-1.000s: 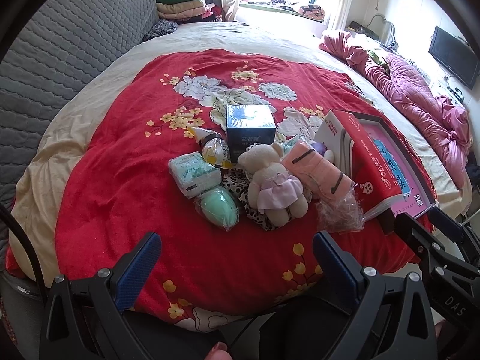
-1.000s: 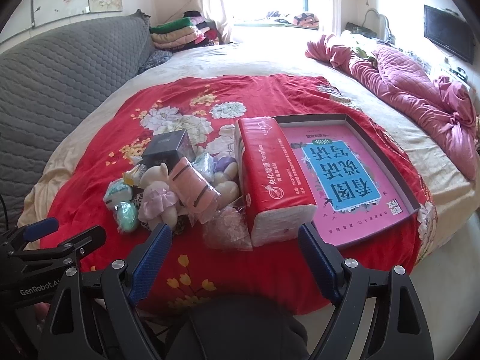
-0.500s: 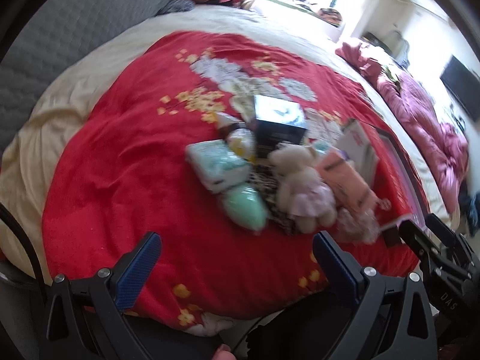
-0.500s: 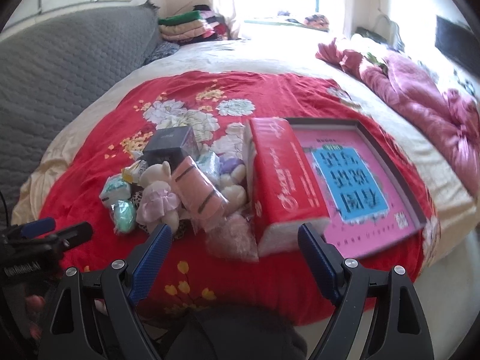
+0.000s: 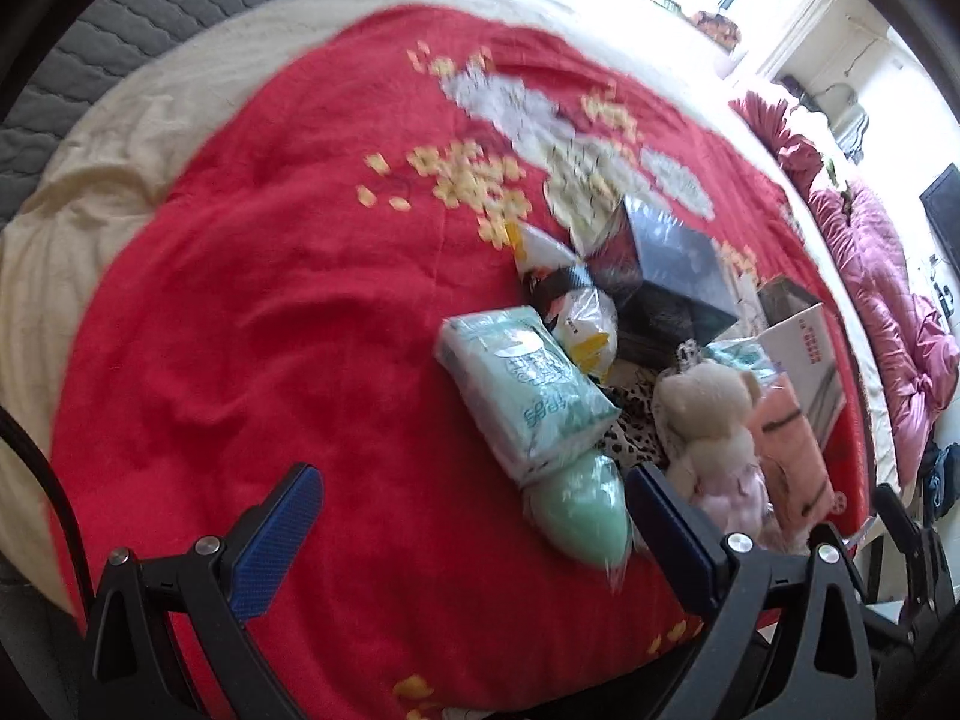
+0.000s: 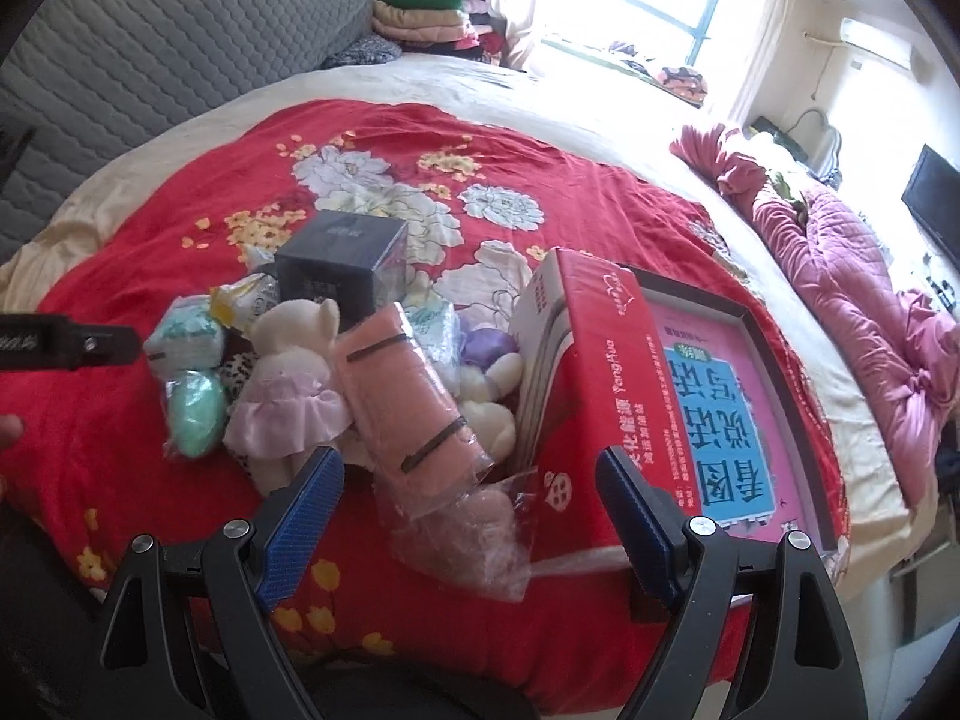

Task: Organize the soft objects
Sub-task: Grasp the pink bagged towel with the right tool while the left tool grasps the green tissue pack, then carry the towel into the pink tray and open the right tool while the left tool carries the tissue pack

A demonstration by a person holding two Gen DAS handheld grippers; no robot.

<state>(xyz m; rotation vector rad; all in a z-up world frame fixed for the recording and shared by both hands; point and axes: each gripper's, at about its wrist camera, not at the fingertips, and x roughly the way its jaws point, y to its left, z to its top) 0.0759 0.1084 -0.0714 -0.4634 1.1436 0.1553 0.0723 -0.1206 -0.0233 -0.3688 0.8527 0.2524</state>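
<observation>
Both claws hang empty with fingers spread wide, the left gripper [image 5: 474,501] low over the red floral blanket [image 5: 252,300] just short of the heap, the right gripper [image 6: 468,489] facing the pink rolled towel [image 6: 399,402] in its plastic wrap. The soft things lie heaped mid-blanket beside the red tissue box [image 6: 591,360]: plush bear [image 6: 288,372], tissue pack [image 5: 528,390], green pouch [image 5: 579,513]. Sorting looks barely begun; the next move probably calls for closing on one piece without dragging its neighbours.
</observation>
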